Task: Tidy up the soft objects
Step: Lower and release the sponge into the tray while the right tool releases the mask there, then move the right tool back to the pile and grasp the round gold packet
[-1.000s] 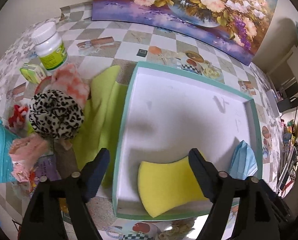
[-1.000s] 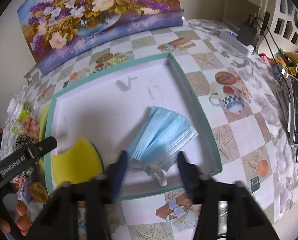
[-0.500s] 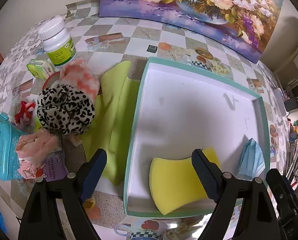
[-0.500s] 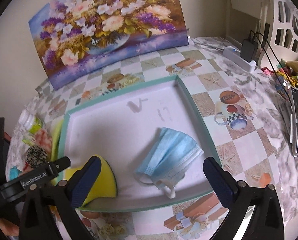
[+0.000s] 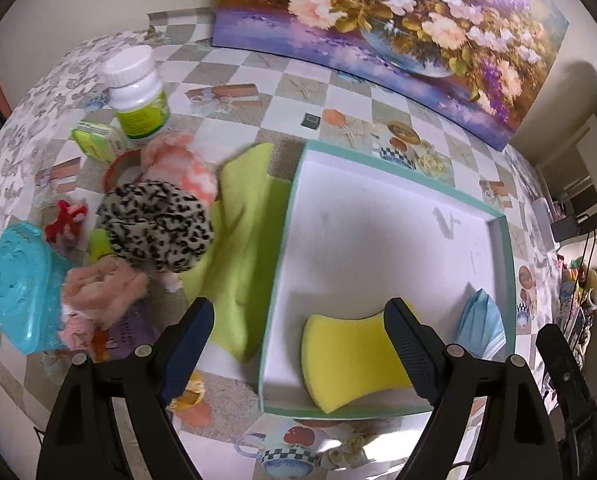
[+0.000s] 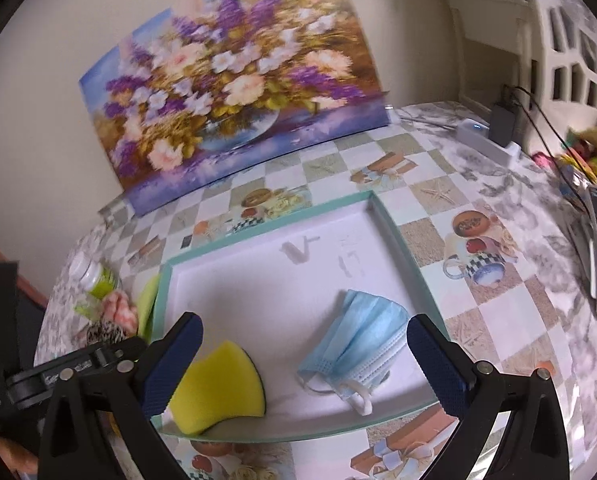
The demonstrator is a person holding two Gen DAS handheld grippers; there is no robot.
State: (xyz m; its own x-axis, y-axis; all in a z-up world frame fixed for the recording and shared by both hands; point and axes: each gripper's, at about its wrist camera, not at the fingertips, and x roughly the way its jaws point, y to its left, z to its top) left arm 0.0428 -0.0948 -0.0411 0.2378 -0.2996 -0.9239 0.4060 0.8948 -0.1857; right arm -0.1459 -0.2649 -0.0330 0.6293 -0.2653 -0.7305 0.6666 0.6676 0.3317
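Sponge [image 5: 352,354] and mask [image 6: 360,346] hug tray's [image 6: 398,236] near edge.

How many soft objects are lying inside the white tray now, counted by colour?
Yellow: 1, the sponge
Light blue: 1, the face mask
Total: 2 in the tray

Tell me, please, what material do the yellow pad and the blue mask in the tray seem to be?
Yellow pad: probably foam sponge, matte, with a thick cut edge. Blue mask: likely thin non-woven fabric, pleated, with white ear loops. Both lie in the tray.
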